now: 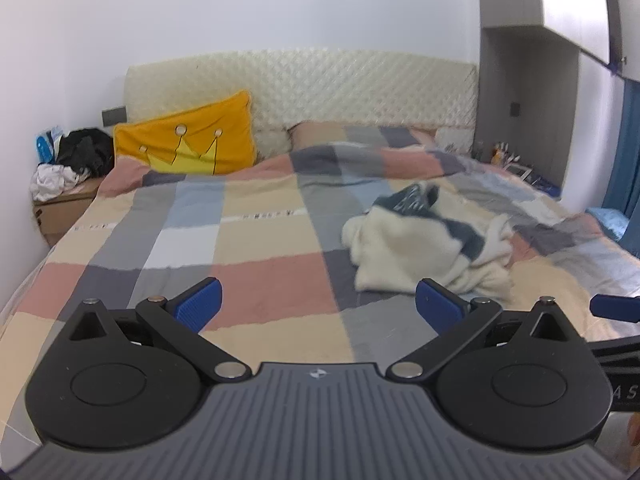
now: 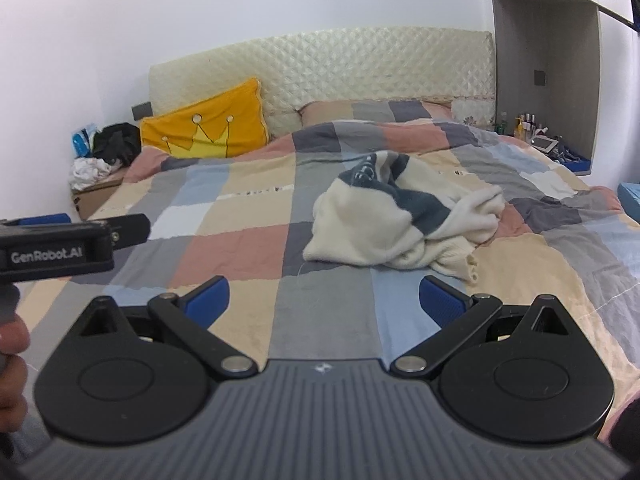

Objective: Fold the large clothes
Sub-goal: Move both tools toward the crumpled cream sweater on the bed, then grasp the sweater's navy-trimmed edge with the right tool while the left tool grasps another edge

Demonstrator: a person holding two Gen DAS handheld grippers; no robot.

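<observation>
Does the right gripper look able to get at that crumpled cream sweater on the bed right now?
Probably yes: the right gripper is open, and only bare quilt lies between it and the sweater.

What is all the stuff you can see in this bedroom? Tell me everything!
sweater: 1, cream with dark blue-grey bands, crumpled on the bed's right half
quilt: 1, checked in pink, grey, beige and blue, covering the bed
cushion: 1, orange with a yellow crown, against the headboard
headboard: 1, cream, quilted, at the wall
cardboard box: 1, brown, left of the bed
clothes pile: 1, black and white, on the box
bottles: several, small, in the niche at right
left gripper: 1, black with blue fingers, open, empty
right gripper: 1, black with blue fingers, open, empty
</observation>
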